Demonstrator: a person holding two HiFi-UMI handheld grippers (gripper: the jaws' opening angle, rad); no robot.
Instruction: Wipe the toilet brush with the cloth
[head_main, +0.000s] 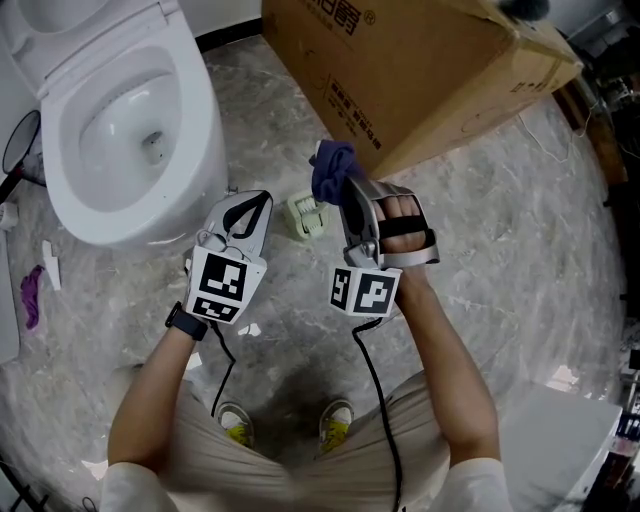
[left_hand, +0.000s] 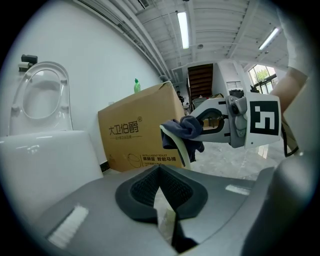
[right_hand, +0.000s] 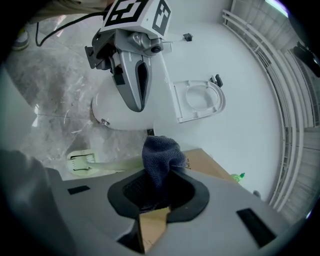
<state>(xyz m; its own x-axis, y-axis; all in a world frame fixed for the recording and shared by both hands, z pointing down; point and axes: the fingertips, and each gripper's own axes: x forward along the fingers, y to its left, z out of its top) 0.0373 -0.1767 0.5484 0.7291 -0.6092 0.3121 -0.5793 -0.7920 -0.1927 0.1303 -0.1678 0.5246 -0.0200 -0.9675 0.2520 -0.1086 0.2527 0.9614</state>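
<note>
My right gripper (head_main: 347, 188) is shut on a dark blue cloth (head_main: 333, 168), which bunches out of its jaws (right_hand: 160, 157). A pale green toilet brush (head_main: 308, 215) shows just left of it, between the two grippers. Its curved handle (left_hand: 181, 149) runs up into the cloth, and its head (right_hand: 80, 161) is low over the marbled floor. I cannot tell whether the head touches the floor. My left gripper (head_main: 260, 205) is held to the brush's left, shut with nothing between its pads (left_hand: 160, 172), and apart from the brush.
A white toilet (head_main: 195, 130) with its lid up stands at the far left. A big cardboard box (head_main: 420, 70) sits behind the grippers, with a green bottle (left_hand: 136, 85) beyond it. Paper scraps and a purple item (head_main: 30, 295) lie at the left; the person's shoes (head_main: 235, 425) are below.
</note>
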